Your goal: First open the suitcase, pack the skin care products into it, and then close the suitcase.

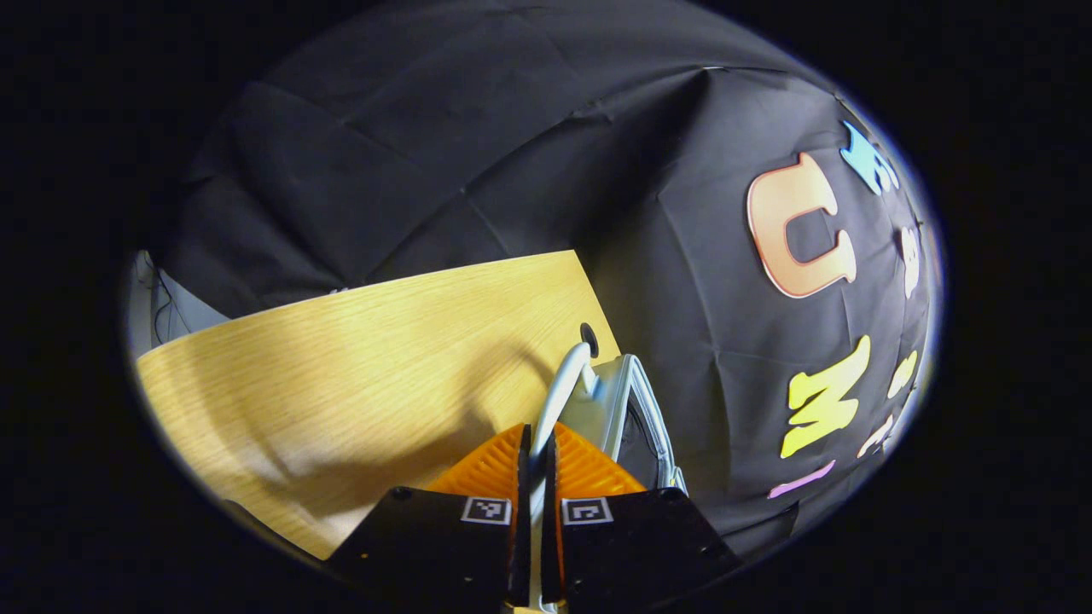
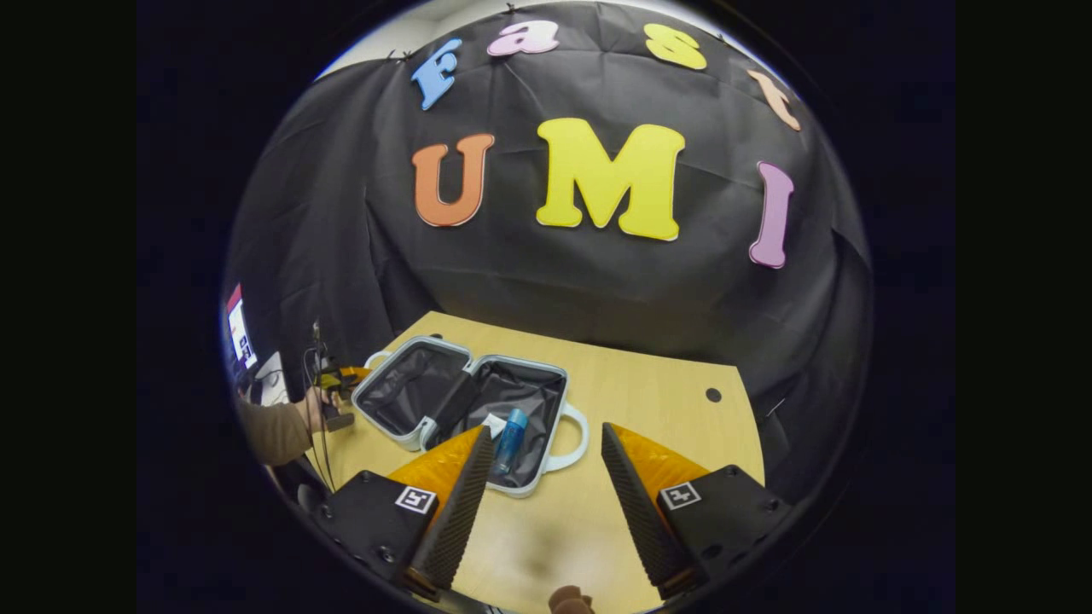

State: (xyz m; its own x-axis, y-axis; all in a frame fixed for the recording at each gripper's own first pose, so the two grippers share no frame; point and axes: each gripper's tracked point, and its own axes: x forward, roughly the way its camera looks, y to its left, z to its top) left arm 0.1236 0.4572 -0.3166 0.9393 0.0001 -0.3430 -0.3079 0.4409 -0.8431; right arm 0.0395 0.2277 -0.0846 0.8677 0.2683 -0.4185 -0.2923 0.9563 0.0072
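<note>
left gripper view: close at suitcase (image 1: 627, 401) edge | right gripper view: farther, above table (image 2: 665, 384) | shared: suitcase

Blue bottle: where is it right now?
In the right gripper view, the blue bottle lies inside the near half of the open suitcase, beside a small white item, just beyond the left finger of the right tongs.

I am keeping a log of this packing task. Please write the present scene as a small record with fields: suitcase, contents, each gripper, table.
suitcase: suitcase lies open flat on the table, both halves showing dark lining
contents: blue bottle and a small white item in the half nearer the camera
left gripper: left gripper shut on the handle of the suitcase
right gripper: right gripper open, above the table, holds nothing
table: wooden table, round hole near its edge
</note>
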